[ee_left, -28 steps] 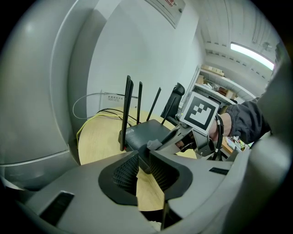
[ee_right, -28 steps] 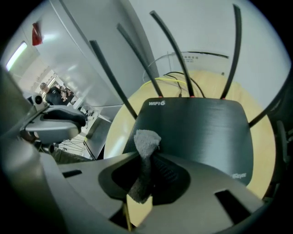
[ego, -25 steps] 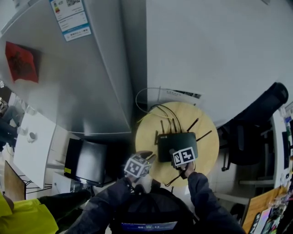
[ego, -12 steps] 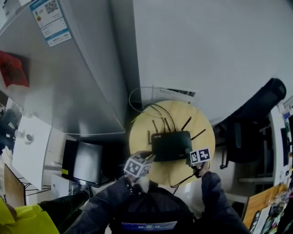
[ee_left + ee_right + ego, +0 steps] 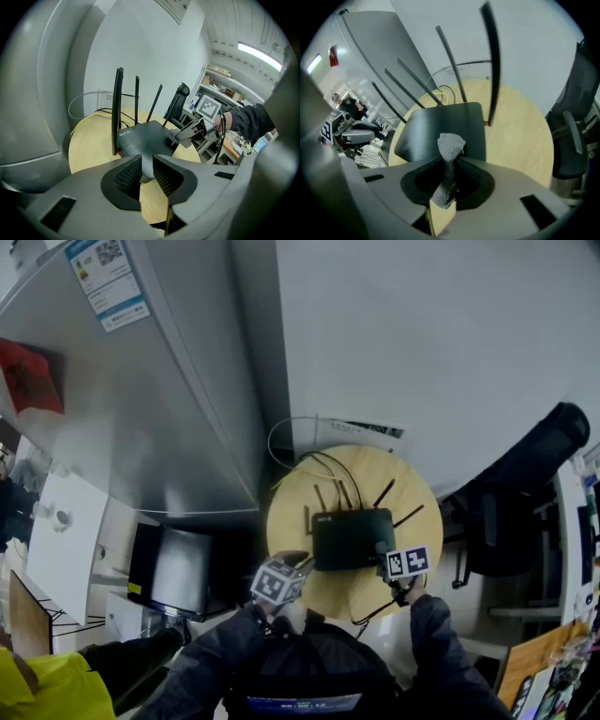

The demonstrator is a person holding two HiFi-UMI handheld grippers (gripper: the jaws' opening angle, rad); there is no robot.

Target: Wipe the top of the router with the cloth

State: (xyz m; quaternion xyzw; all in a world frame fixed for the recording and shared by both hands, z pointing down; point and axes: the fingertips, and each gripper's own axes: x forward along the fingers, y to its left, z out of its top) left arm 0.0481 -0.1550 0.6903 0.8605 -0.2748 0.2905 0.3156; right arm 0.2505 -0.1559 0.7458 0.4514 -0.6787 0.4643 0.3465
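Note:
A black router (image 5: 349, 537) with several upright antennas lies on a round wooden table (image 5: 422, 507). My left gripper (image 5: 304, 562) is at its left front corner, and in the left gripper view the jaws (image 5: 146, 171) are shut on the edge of the router (image 5: 149, 134). My right gripper (image 5: 383, 551) stands at the router's right end. It is shut on a grey cloth (image 5: 450, 145), whose bunched tip hangs over the near edge of the router (image 5: 440, 126). The right gripper (image 5: 182, 136) also shows in the left gripper view, low over the router's far corner.
Yellow and black cables (image 5: 314, 465) loop behind the router at the table's back edge. A tall grey cabinet (image 5: 159, 409) and a white wall stand behind. A black office chair (image 5: 525, 484) is at the right, and a dark monitor (image 5: 173, 568) at the lower left.
My right gripper has slid with the cloth from the middle of the router to its right end. The left gripper has stayed at the router's left corner.

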